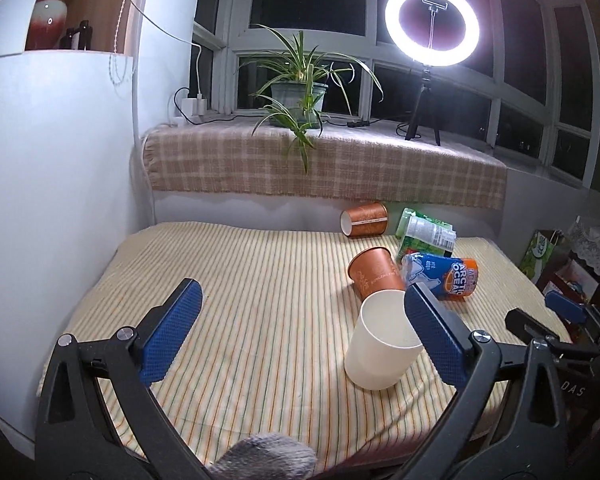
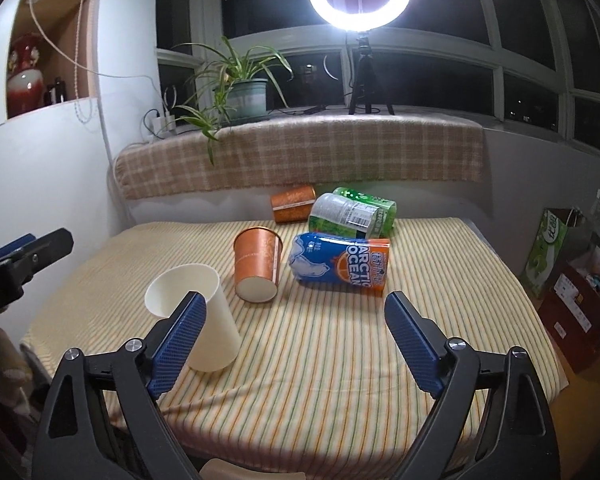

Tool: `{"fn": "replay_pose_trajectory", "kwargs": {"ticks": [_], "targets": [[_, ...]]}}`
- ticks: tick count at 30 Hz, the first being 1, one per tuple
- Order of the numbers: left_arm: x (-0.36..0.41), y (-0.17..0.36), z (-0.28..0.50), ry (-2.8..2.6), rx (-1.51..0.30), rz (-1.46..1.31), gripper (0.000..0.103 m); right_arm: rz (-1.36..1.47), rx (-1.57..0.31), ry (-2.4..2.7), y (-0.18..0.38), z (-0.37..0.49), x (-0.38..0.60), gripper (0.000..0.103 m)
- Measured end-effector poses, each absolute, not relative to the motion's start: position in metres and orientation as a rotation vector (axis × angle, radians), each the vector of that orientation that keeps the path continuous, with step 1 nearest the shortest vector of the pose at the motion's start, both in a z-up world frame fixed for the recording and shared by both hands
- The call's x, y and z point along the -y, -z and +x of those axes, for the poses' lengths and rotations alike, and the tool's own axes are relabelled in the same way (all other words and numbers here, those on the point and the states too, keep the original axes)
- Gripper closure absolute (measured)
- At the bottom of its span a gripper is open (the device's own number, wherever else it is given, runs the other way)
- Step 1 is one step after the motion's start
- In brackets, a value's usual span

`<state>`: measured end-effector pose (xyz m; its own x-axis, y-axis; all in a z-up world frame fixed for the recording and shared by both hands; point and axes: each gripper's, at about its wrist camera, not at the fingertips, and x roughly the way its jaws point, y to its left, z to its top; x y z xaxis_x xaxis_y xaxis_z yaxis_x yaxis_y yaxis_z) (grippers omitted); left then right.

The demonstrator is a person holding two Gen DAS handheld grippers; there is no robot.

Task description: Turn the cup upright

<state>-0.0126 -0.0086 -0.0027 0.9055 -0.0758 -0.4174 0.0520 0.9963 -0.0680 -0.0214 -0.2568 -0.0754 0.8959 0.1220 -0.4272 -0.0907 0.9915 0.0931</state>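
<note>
A: Left to right, quick. White cup first?

B: Stands mouth-up on the striped cloth, w/ a slight lean in both views. Looks already righted, so prob. not the target.

A: Then?

B: Orange cup at 12 o'clock from centre, tipped w/ its base toward the right cam, leaning by the blue can. That's likely the one needing flipping. Second orange cup and green bottles lie further back.

A: Grippers?

B: Left gripper hovers low, jaws wide apart, nothing btwn; white cup just beside its right finger. Right gripper same: jaws spread, empty, aimed fwd at the cluster.
</note>
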Motion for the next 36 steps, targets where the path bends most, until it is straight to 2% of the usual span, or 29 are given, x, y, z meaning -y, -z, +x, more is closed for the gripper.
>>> {"fn": "replay_pose_trajectory", "kwargs": {"ticks": [36], "targets": [[0.01, 0.002, -0.012, 0.066, -0.432, -0.052, 0.0, 0.136, -0.512, -0.128, 0.084, -0.009, 0.266, 0.012]]}}
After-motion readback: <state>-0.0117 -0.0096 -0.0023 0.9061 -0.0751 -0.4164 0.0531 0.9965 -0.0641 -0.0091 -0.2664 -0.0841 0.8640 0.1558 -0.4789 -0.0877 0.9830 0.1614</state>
